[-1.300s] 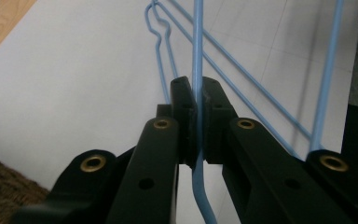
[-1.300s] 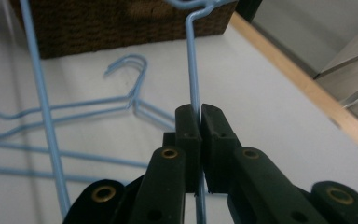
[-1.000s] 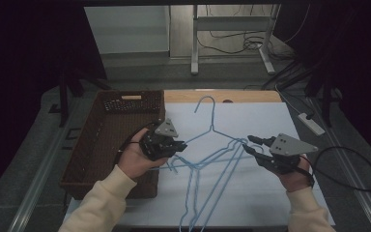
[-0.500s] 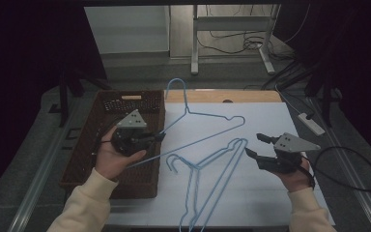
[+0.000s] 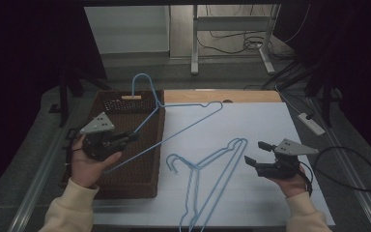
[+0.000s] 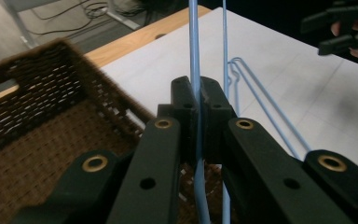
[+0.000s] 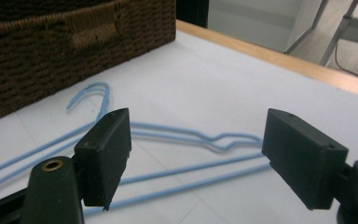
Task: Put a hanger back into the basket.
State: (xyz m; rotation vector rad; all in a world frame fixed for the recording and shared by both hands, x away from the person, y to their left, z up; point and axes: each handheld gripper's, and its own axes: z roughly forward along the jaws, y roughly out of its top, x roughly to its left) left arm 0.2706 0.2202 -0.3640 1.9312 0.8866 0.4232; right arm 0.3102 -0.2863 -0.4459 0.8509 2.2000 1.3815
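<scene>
I've swung the left hand-held gripper (image 5: 125,139), clamped on one blue hanger (image 5: 183,126), over the basket (image 5: 147,181), while the right hand-held gripper (image 5: 257,153) has just spread empty above the other hanger (image 5: 212,176), next to go.

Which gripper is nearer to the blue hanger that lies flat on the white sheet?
The right. The right gripper, jaws open after widening, hovers just beside the flat hanger. The left gripper is over the basket, clamped on another hanger.

A white sheet (image 5: 251,130) covers the wooden table (image 5: 232,96). At two o'clock from it, a white power strip (image 5: 310,123) lies on the grey floor (image 5: 140,67), with metal legs (image 5: 195,41) at twelve o'clock.
</scene>
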